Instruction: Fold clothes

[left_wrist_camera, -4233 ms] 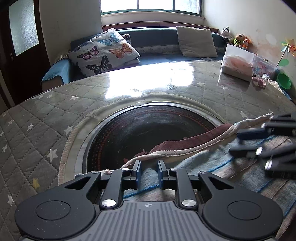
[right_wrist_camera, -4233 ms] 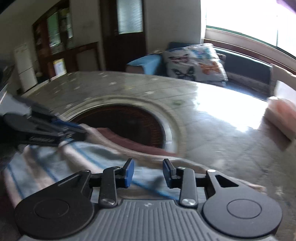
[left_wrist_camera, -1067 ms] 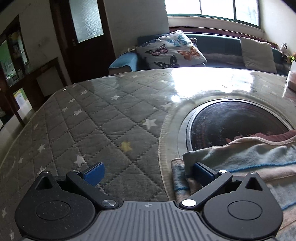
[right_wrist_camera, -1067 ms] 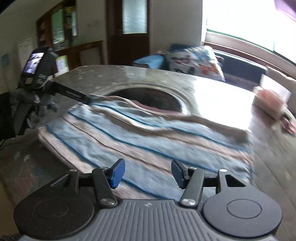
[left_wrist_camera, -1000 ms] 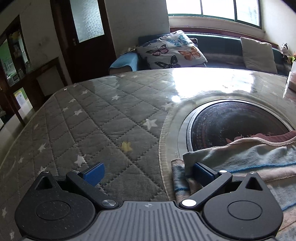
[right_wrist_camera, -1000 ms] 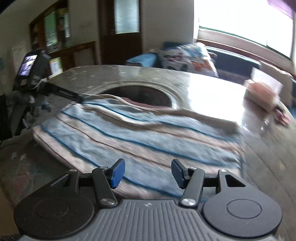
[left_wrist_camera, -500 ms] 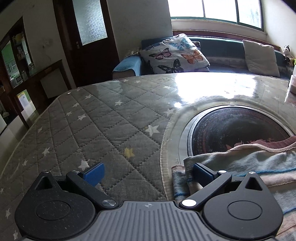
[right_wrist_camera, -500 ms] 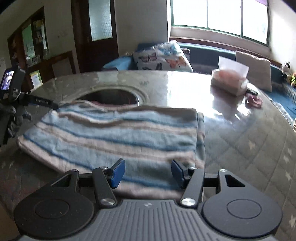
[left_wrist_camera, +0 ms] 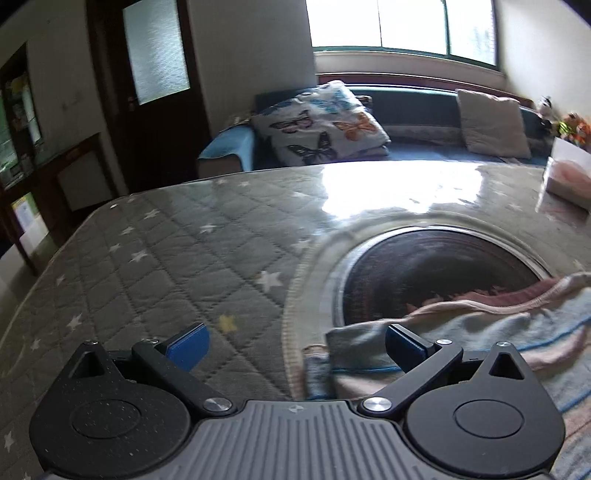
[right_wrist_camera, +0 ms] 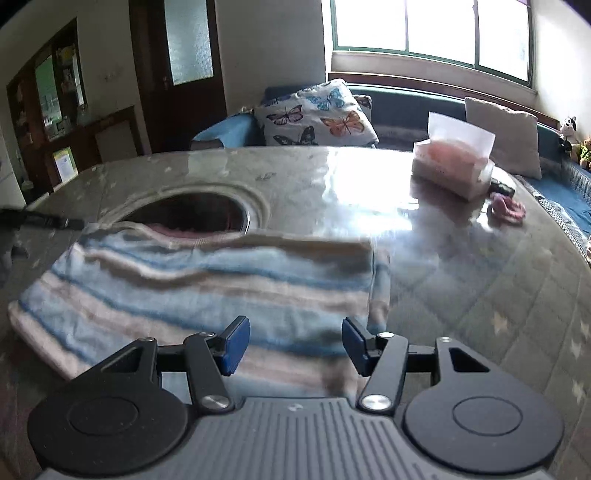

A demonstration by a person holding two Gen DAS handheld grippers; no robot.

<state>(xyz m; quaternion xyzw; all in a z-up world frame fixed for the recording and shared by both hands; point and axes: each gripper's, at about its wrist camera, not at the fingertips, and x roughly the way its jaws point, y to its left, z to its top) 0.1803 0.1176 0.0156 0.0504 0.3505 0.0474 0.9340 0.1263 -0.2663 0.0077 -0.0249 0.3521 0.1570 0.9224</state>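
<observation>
Striped blue, beige and pink, the folded garment [right_wrist_camera: 207,284] lies flat on the quilted desk [right_wrist_camera: 498,295], its far edge overlapping the dark round inset [right_wrist_camera: 199,210]. Your right gripper [right_wrist_camera: 291,345] hovers at the garment's near edge, fingers spread wide and holding nothing. Your left gripper [left_wrist_camera: 295,343] sits at the garment's left corner, fingers also spread wide, empty. A tissue box [right_wrist_camera: 452,170] stands well beyond the garment.

Daylight from the window [right_wrist_camera: 428,26] glares off the table [right_wrist_camera: 369,199]; both fisheye views are blurred, corners dark.
</observation>
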